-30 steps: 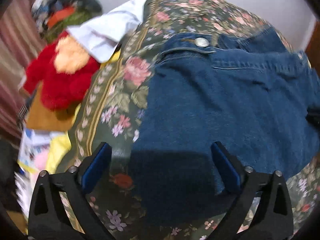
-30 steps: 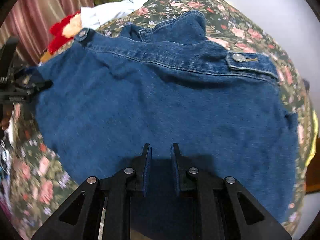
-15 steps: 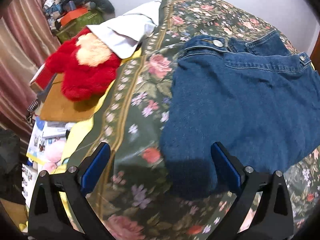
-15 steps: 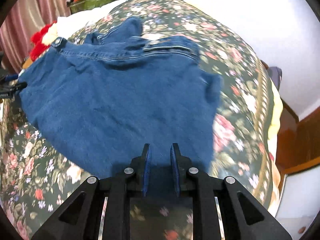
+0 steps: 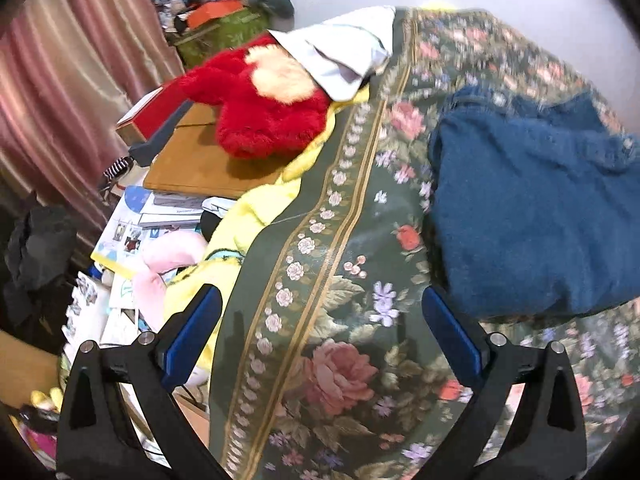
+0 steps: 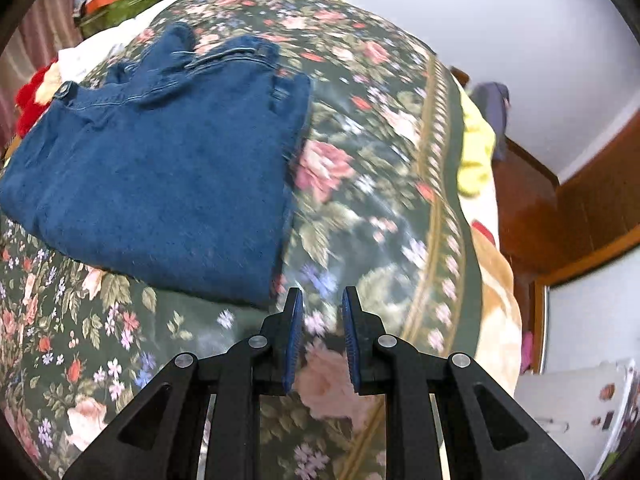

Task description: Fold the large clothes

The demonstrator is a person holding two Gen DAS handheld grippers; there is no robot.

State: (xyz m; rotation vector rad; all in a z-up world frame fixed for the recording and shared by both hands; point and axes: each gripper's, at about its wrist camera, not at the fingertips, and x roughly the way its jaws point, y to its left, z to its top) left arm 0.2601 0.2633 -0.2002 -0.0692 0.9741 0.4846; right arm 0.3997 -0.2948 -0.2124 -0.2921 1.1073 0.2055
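Left wrist view: left gripper (image 5: 322,330), jaws spread wide, empty, above floral bedspread (image 5: 340,264). Folded denim garment (image 5: 532,216) lies flat to its right; red plush toy (image 5: 264,112) beyond bed edge.

Right wrist view: right gripper (image 6: 319,334), jaws narrowly parted, holding nothing, just beside denim garment (image 6: 160,164) on bedspread (image 6: 380,184).
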